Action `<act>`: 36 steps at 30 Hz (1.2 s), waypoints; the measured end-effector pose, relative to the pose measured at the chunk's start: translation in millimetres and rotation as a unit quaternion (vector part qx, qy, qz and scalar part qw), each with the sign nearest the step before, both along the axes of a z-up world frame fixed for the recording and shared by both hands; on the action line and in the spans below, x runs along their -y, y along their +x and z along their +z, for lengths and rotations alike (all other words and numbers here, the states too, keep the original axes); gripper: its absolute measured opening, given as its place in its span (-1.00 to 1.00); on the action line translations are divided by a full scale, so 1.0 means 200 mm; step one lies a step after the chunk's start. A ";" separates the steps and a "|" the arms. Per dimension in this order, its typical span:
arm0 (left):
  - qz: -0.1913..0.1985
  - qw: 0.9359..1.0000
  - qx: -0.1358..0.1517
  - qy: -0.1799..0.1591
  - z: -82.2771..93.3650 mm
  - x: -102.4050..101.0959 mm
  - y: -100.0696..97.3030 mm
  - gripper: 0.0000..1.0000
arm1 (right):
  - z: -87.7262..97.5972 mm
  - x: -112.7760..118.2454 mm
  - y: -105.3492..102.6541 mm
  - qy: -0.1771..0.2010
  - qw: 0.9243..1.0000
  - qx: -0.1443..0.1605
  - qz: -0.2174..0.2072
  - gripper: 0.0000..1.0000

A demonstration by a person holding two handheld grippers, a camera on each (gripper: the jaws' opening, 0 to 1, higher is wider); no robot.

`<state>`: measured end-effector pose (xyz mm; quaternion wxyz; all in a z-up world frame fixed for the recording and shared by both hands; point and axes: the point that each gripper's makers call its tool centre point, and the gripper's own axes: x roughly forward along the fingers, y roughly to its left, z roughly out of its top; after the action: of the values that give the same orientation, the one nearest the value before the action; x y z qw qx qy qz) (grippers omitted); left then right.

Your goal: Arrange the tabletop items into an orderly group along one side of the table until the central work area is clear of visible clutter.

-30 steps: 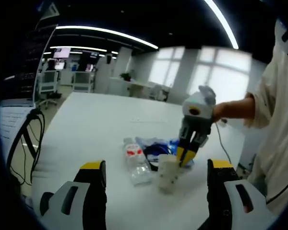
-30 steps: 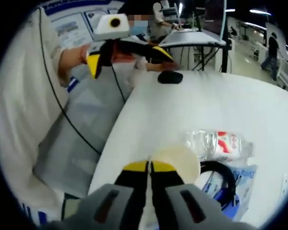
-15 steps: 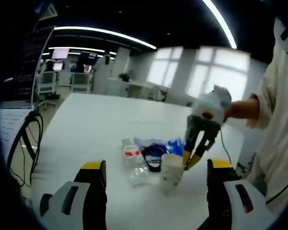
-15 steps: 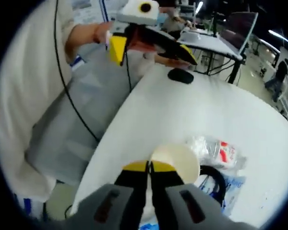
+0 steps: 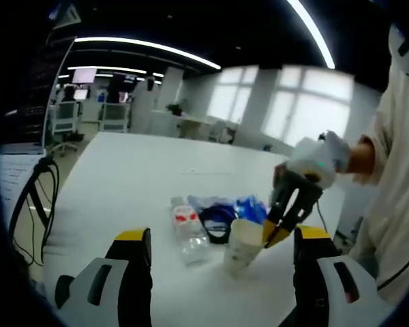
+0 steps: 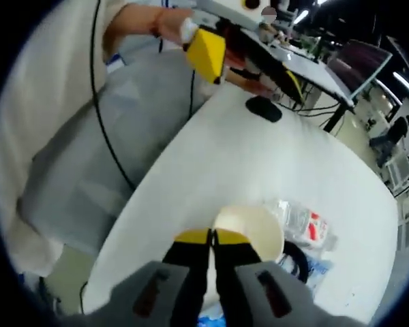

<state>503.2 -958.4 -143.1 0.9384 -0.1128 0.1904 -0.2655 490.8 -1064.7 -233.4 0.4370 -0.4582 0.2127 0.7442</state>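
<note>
Paper cup (image 5: pixel 243 246) pinched at its rim by right gripper (image 5: pixel 276 236), on white table (image 5: pixel 129 184).

Left gripper view, nearest: left gripper (image 5: pixel 218 235), jaws set wide apart with nothing between them, hovering short of the cluster. Next: the cup, tilted, the right gripper's yellow-tipped jaws closed on its near wall; right gripper view shows the same jaws (image 6: pixel 210 237) pressed together over the cup's rim (image 6: pixel 249 231). Just beside the cup: clear plastic bottle (image 5: pixel 187 227) with red label, lying on its side; black cable loop (image 5: pixel 215 222) resting on a blue-and-white packet (image 5: pixel 251 206), all touching or overlapping and crowding the cup. Further: bare tabletop, a dark flat object (image 6: pixel 262 108) near the far edge in the right gripper view, the person's light sleeve (image 5: pixel 394 170) alongside. Beyond: office desks and windows.
</note>
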 end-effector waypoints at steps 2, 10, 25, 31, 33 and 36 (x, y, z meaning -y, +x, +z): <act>0.000 1.000 -0.001 0.000 0.00 0.00 0.00 0.66 | -0.01 0.01 -0.02 -0.004 1.000 -0.001 0.007 -1.00; 0.002 1.000 -0.001 0.000 -0.01 0.00 0.00 0.66 | -0.06 0.01 -0.05 -0.004 0.999 0.036 0.034 -1.00; 0.004 1.000 -0.003 -0.003 -0.02 -0.01 0.00 0.66 | -0.06 0.00 -0.09 -0.009 0.999 0.026 0.044 -1.00; 0.004 1.000 -0.003 -0.002 -0.02 0.00 0.00 0.65 | -0.06 0.01 -0.08 -0.013 0.999 0.020 0.032 -0.89; 0.004 1.000 -0.002 -0.003 -0.01 0.00 0.00 0.65 | -0.06 0.01 -0.08 -0.010 0.999 0.020 0.031 -0.84; 0.004 1.000 -0.002 -0.003 -0.01 0.00 0.00 0.65 | -0.05 0.01 -0.07 -0.009 0.999 0.018 0.026 -0.80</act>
<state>502.6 -958.7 -145.7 0.9386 -0.1170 0.1907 -0.2626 475.9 -1066.2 -244.4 0.4170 -0.4810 0.1994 0.7450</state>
